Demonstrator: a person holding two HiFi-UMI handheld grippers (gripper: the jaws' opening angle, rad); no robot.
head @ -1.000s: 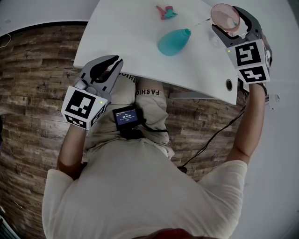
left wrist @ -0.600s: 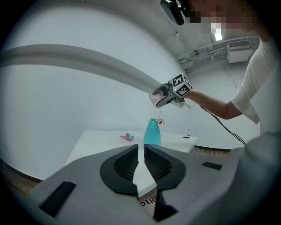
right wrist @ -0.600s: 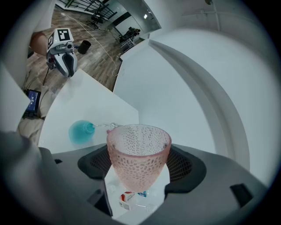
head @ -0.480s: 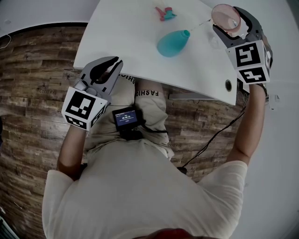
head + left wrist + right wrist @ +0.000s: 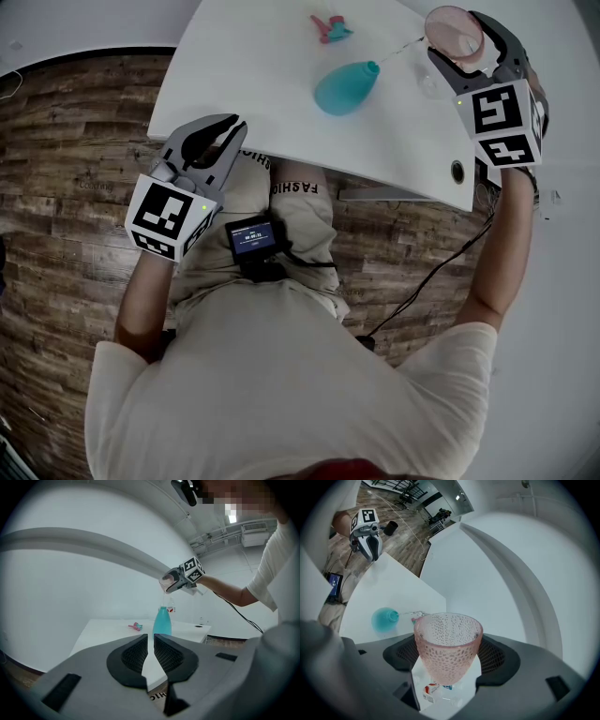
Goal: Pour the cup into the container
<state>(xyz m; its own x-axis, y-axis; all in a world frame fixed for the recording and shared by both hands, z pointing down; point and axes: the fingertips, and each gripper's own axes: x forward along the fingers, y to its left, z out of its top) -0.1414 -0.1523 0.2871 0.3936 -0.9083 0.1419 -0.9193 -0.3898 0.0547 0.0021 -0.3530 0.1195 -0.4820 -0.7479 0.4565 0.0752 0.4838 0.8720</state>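
Cup (image 5: 454, 33), at one o'clock, sits clenched and tilted in our right gripper (image 5: 464, 44) so a thin stream reaches the bottle (image 5: 343, 87) at twelve, while our left gripper (image 5: 228, 136), narrowly parted and empty, waits at ten.

So the bottle (image 5: 345, 86) stands on the table (image 5: 244, 84), roughly mid-width and toward the far side. A plastic piece (image 5: 331, 26) lies on the table farther back, just left of the bottle's top. Right of the bottle, the cup (image 5: 454, 33) sits up off the table between the jaws of the right gripper (image 5: 461, 45), with a small bottle (image 5: 436, 688) on the table below it. The left gripper (image 5: 225, 129) hangs at the table's near-left edge, over the floor (image 5: 75, 141), well apart from the rest.
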